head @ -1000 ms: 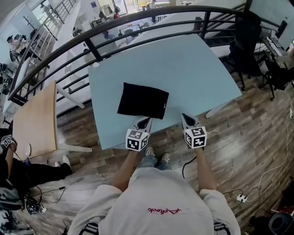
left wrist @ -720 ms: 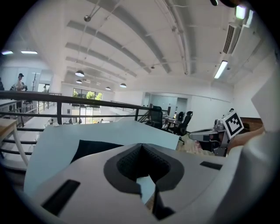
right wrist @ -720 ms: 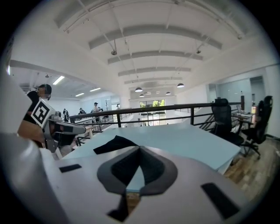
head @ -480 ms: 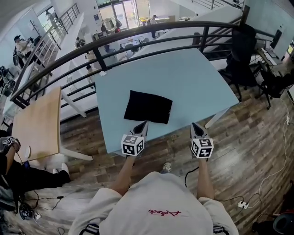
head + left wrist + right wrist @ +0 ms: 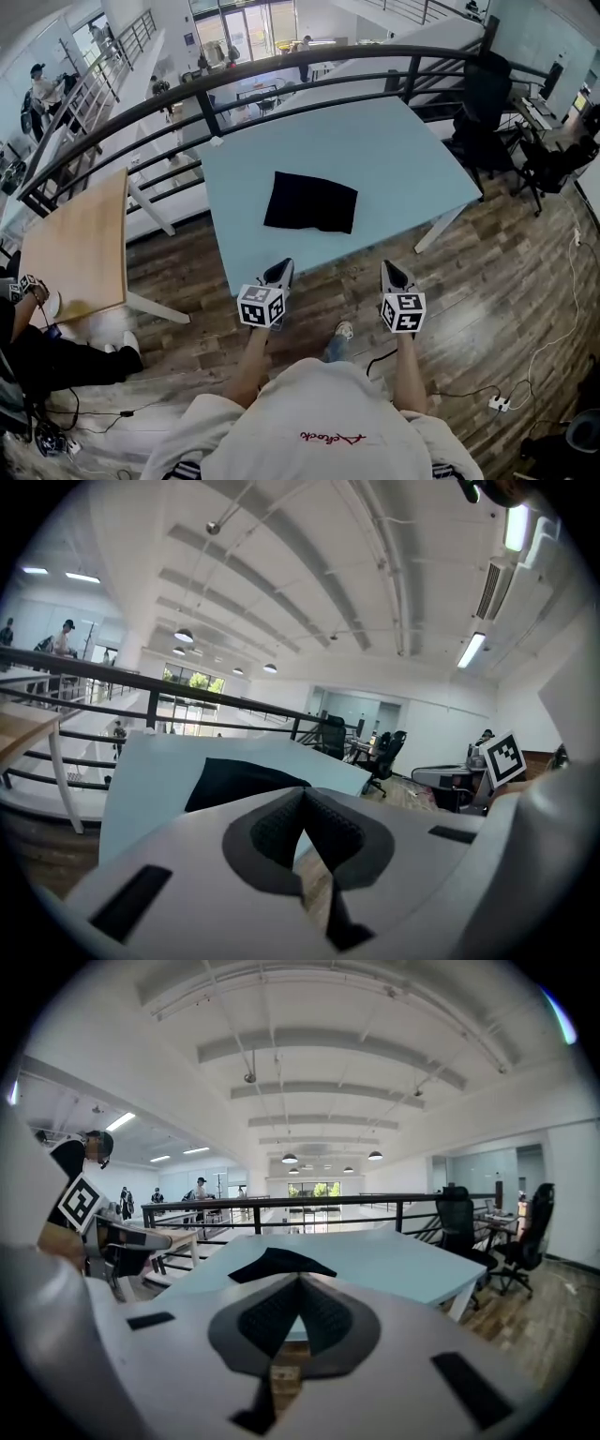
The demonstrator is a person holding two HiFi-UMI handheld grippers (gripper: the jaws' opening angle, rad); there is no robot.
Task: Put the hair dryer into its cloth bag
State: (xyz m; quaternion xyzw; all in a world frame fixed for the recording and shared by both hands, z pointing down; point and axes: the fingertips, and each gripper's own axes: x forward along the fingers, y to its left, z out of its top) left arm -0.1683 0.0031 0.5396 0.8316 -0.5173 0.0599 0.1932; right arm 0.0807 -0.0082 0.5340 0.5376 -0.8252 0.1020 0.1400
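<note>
The black cloth bag (image 5: 311,202) lies flat in the middle of the light blue table (image 5: 375,141). No hair dryer shows in any view. My left gripper (image 5: 281,267) hangs shut and empty at the table's front edge, a short way in front of the bag. My right gripper (image 5: 391,269) is shut and empty too, off the edge and over the wooden floor. In the left gripper view the bag (image 5: 234,778) shows beyond the shut left gripper (image 5: 302,803). In the right gripper view the bag (image 5: 279,1263) lies past the shut right gripper (image 5: 298,1288).
A black railing (image 5: 281,56) runs behind the table. A wooden table (image 5: 80,244) stands at the left, with a seated person (image 5: 28,356) near it. Office chairs (image 5: 483,103) stand at the right. Cables and a power strip (image 5: 495,403) lie on the floor.
Both grippers have drawn back from the bag toward the table's front edge, still shut. The person has stepped back, so the table sits farther off in the head view.
</note>
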